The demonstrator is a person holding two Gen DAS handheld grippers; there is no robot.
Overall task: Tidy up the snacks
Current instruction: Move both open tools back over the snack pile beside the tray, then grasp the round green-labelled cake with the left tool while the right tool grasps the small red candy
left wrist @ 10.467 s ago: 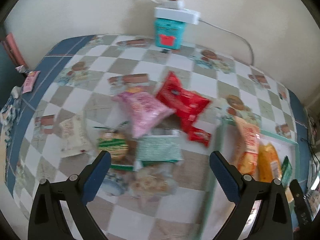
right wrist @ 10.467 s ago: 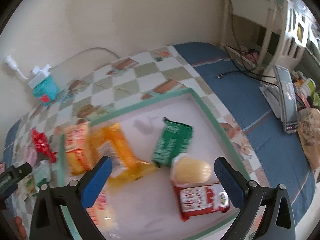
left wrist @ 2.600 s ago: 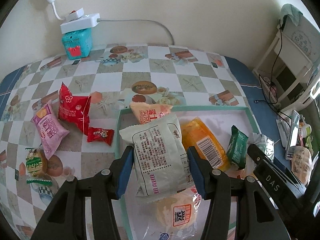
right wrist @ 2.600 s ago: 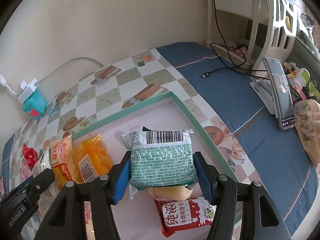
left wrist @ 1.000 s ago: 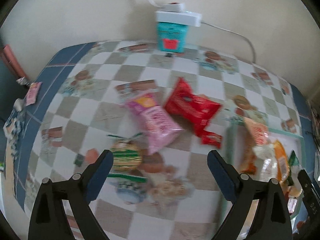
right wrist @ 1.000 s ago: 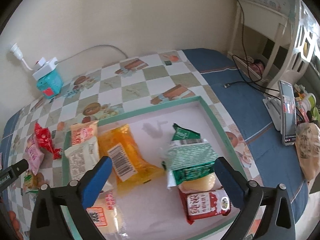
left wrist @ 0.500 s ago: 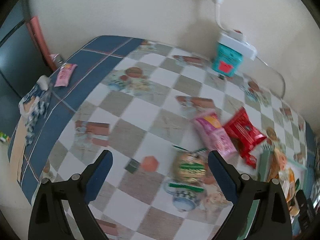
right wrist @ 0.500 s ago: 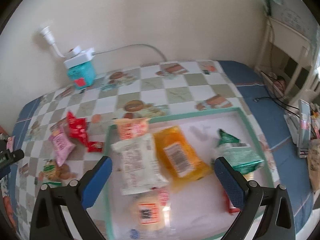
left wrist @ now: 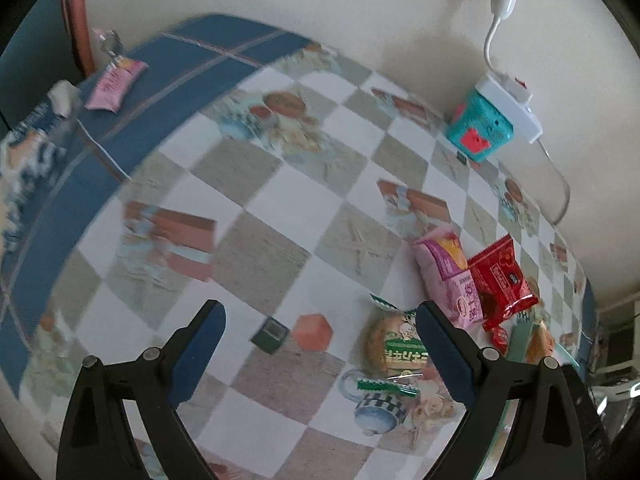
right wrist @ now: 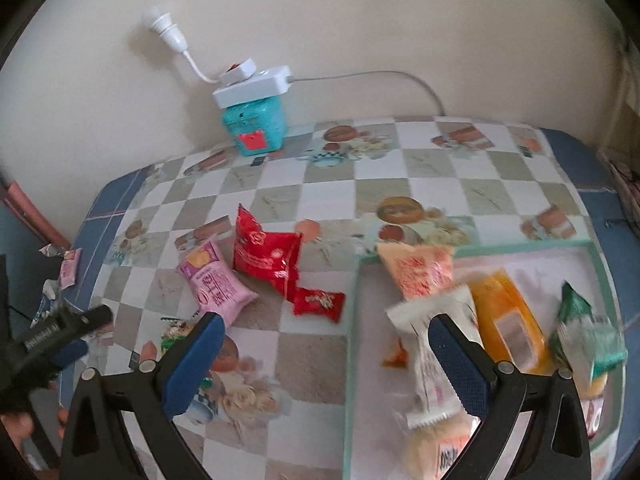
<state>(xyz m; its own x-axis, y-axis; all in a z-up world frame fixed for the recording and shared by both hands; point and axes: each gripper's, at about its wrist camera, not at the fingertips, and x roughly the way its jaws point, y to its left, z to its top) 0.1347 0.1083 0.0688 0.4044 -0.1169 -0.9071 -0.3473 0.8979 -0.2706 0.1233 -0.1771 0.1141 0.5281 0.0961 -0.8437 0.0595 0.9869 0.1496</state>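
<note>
While both jaws gape empty, swing the left gripper (left wrist: 320, 354) toward two o'clock — square onto the round green-labelled snack (left wrist: 396, 346) — right gripper (right wrist: 326, 354) waiting.

I am in a home, at a table under a checked oilcloth printed with cakes and teapots (right wrist: 420, 168), pushed against a plain cream wall (right wrist: 360, 20). A white power strip (right wrist: 252, 82) sits on a small teal box (right wrist: 256, 126), and packaged snacks lie scattered before me

Glossy plastic snack packets (right wrist: 267, 258) (crinkled)
</note>
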